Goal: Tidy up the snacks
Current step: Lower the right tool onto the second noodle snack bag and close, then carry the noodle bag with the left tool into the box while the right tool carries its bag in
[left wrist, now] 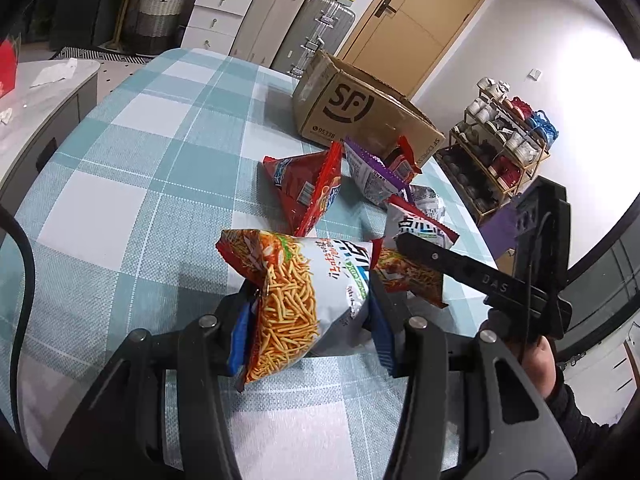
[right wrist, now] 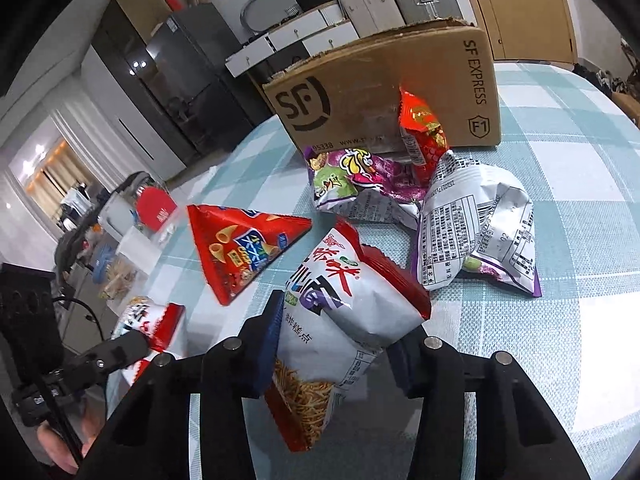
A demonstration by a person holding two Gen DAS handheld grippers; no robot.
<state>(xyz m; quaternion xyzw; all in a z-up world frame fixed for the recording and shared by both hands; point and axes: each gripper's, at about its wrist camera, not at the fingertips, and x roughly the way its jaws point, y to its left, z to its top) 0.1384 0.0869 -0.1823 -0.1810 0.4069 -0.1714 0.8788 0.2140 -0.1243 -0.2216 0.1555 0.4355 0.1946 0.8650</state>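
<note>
My left gripper (left wrist: pixel 308 320) is shut on a noodle-stick snack bag (left wrist: pixel 296 292), held upright a little above the checked tablecloth (left wrist: pixel 160 140). My right gripper (right wrist: pixel 336 344) is shut on a second noodle-stick bag (right wrist: pixel 348 308), white with a red edge, its blue pads pressing both sides. Seen from the left wrist, one of the right gripper's black fingers (left wrist: pixel 440 260) lies across that bag (left wrist: pixel 416 276). Behind them lie a red triangular chip bag (right wrist: pixel 236 248), two purple-and-white bags (right wrist: pixel 352 180) (right wrist: pixel 480 232) and a small red packet (right wrist: pixel 424 132). The packet leans on an open SF cardboard box (right wrist: pixel 380 92).
The round table's edge curves off to the left and right. A shoe rack (left wrist: pixel 500 152) stands on the floor past the right edge, a white counter (left wrist: pixel 40 92) to the left. Suitcases (left wrist: pixel 320 28), drawers and a wooden door (left wrist: pixel 420 12) stand behind the box.
</note>
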